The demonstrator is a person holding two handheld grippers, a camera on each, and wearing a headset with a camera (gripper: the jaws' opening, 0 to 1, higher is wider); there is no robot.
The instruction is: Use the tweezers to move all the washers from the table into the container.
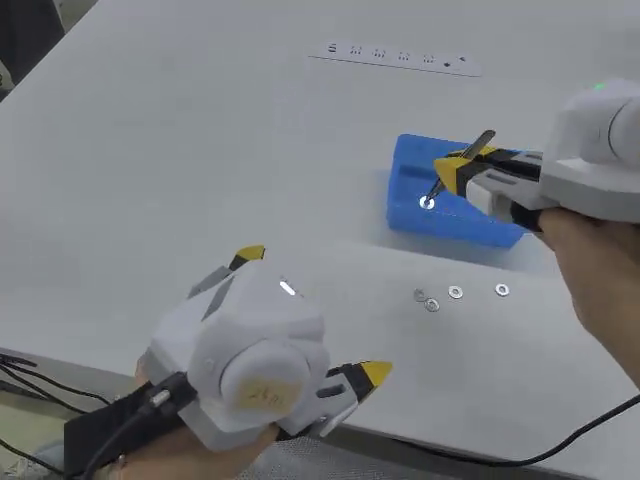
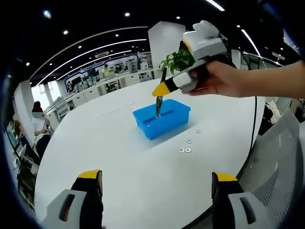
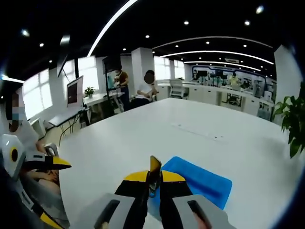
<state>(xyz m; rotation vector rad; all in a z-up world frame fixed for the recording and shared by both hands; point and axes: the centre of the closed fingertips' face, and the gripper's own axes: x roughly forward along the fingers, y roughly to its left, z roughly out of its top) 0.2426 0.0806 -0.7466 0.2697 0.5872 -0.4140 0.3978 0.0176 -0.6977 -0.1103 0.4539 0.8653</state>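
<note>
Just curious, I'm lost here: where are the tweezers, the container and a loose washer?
tweezers (image 1: 436, 189), head view, lower shaft near the tip.
container (image 1: 455, 228), head view, its bare front wall.
washer (image 1: 502, 290), head view, the ring of the rightmost one.

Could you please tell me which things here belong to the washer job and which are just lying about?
Job: tweezers, clamped in the right gripper; blue container; washers on the table.
Lying about: marked strip at the table's far side; potted plant; open left gripper, idle.
</note>
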